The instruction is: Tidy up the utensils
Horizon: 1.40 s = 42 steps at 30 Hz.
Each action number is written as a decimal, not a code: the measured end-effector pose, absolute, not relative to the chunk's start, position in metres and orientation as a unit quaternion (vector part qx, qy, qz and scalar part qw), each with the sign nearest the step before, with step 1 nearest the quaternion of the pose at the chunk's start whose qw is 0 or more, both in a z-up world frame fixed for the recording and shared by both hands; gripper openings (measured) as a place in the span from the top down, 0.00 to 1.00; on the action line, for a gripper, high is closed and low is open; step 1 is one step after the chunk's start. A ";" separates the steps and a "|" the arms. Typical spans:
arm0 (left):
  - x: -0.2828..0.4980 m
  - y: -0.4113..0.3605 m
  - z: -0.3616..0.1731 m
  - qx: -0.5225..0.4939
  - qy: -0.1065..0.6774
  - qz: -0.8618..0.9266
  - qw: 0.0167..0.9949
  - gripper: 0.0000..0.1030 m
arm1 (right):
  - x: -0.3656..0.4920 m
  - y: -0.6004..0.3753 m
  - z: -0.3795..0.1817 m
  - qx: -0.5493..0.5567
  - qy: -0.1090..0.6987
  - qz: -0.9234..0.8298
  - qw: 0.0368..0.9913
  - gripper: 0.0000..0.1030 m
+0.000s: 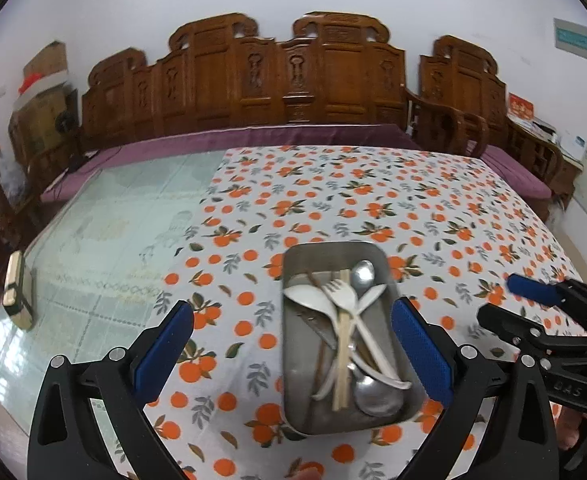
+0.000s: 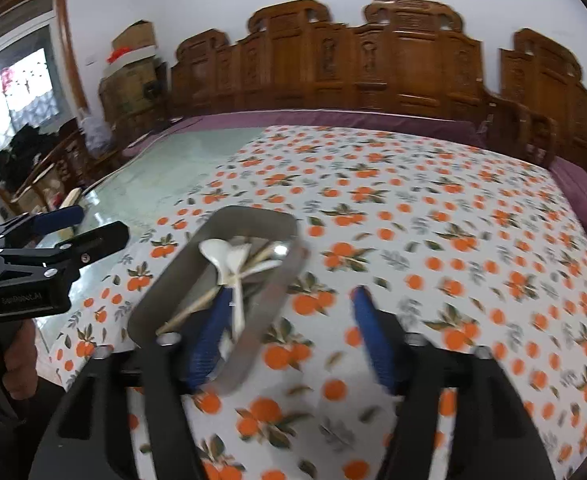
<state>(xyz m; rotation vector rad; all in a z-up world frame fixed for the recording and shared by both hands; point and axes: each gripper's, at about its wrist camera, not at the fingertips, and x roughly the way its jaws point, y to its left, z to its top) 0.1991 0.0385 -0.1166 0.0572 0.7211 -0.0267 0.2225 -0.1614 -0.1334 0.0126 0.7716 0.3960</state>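
Both grippers stand released over a metal tray (image 1: 293, 360) of utensils (image 1: 347, 332) on an orange-print tablecloth (image 1: 433, 208).

The left gripper (image 1: 293, 344) gapes around the tray's near end, gripping nothing; the right gripper (image 2: 289, 328) straddles the tray's right rim, also empty. The collecting step looks done (spoons, a fork and chopsticks lie jumbled inside); next would be lining them up. Readable writing: "DAS" on the right gripper's body; the left one's label is blurred.
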 end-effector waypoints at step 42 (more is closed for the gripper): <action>0.052 -0.035 0.020 0.018 0.247 -0.031 0.968 0.07 | 0.053 -0.270 0.034 0.027 0.200 0.097 0.975 0.03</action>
